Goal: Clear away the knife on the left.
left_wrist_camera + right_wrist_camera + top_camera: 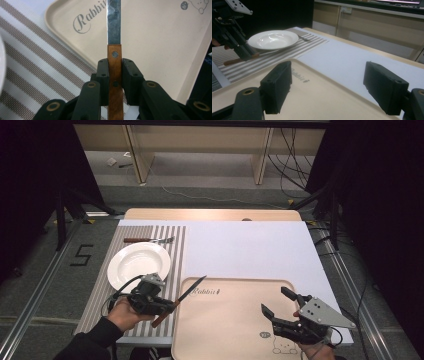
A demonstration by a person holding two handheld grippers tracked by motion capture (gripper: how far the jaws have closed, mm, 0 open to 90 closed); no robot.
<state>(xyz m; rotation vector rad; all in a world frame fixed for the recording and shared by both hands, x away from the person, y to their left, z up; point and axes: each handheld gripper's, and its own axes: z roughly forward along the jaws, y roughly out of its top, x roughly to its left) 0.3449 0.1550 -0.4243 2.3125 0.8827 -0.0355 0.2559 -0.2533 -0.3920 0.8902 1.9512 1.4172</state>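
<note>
I am holding the knife (pixel 181 300) by its wooden handle in the left gripper (pixel 167 306), the jaws pressing on both sides of it. The blade is pointing over the near-left corner of the beige tray (pixel 235 330), above the edge of the striped placemat (pixel 177 255). The right gripper (pixel 276 303) is hanging wide open and empty over the tray's right part.

I am judging the setting as partly done: the white plate (pixel 138 263) is lying on the placemat and a fork (pixel 149 240) is lying beyond it, but the knife is not yet placed.

All this is resting on a white sheet (pixel 250 250) over a wooden table (pixel 210 214), with grey floor and cables (pixel 292 160) behind.
</note>
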